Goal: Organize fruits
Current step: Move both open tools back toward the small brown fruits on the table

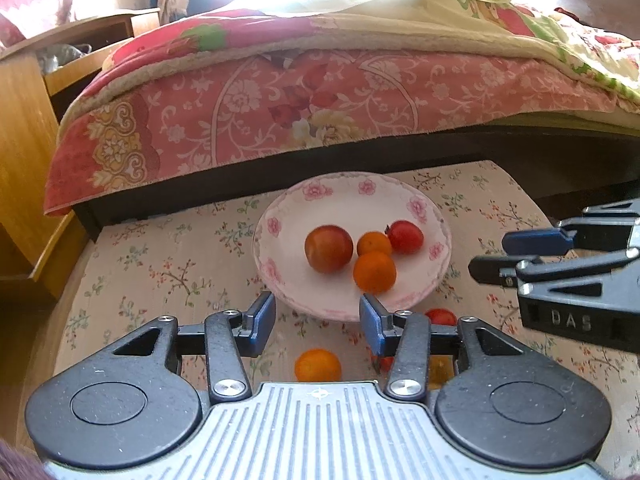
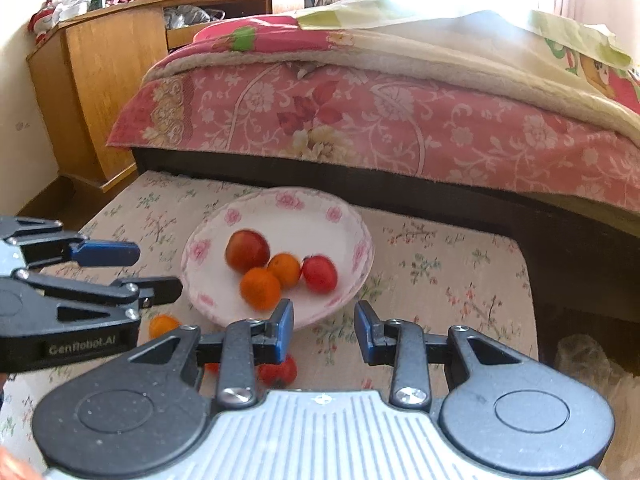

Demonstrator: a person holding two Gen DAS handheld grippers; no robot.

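The fruits were found split between two places. Four of them sat grouped in the flowered plate (image 1: 416, 204), far of both grippers: a large red-brown fruit (image 1: 329, 248) at the left, two oranges (image 1: 375, 272) in the middle touching one another, and a small red fruit (image 1: 406, 236) at the right. The rest lay loose on the floral cloth (image 1: 160, 264), near of the plate's front rim.

Taken from left to right, a loose orange (image 1: 318, 365) was seen just below and near of the left gripper (image 1: 318, 322), almost centred under the gap of its fingers. The left gripper's jaws were held apart with nothing between them. Being round, the orange offered no long axis to be matched; only a drop downward and slightly nearward would probably be called for.

Further right, a loose red fruit (image 1: 440, 316) was partly hidden behind the left gripper's right finger. In the right wrist view another red fruit (image 2: 280, 372) showed low behind the left finger of the right gripper (image 2: 325, 330); whether it was the same one could not be told for certain. The right gripper's jaws also stood parted and empty.

The loose orange was judged nearer the left hand, the red fruit nearer the right.
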